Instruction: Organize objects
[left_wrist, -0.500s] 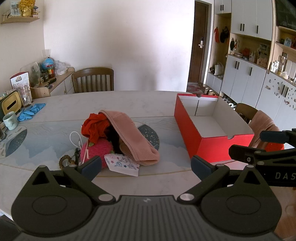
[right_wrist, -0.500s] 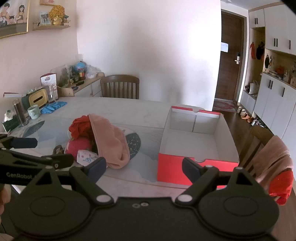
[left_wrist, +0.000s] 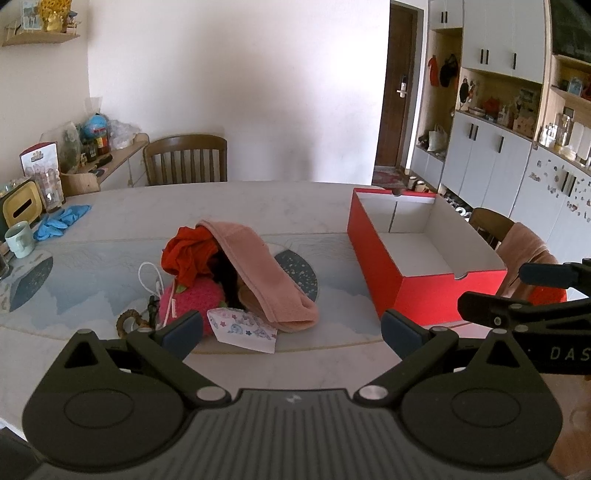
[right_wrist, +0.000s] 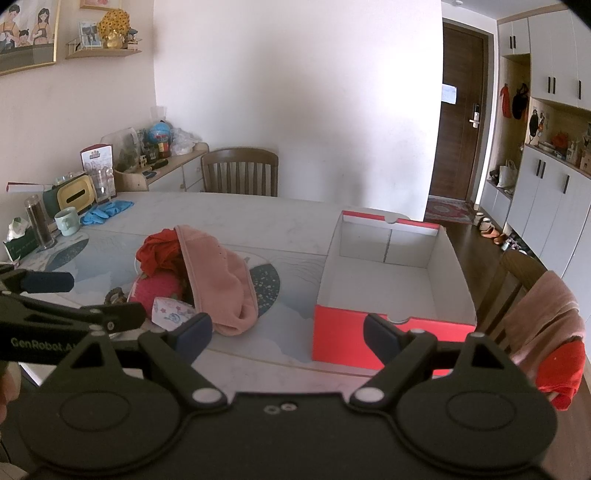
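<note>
Fingers of left gripper (left_wrist: 291, 328) and right gripper (right_wrist: 288, 332) stand wide, empty, evidently ready. Clothing pile (left_wrist: 236, 273) at eleven o'clock; empty red box (left_wrist: 424, 254) at two, presumably its destination.

Left of the open, empty red box (left_wrist: 384, 266), a heap: pink towel (left_wrist: 266, 273) draped over red cloth (left_wrist: 188, 254), pink plush (left_wrist: 199, 299), patterned mask (left_wrist: 243, 326).

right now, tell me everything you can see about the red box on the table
The red box is a rectangular cardboard carton, bright red outside and white inside, open-topped and empty. A small notch is cut in each short rim. It sits flat on the table, to the right of the clothes pile, apart from it. Neither gripper touches it.
</note>
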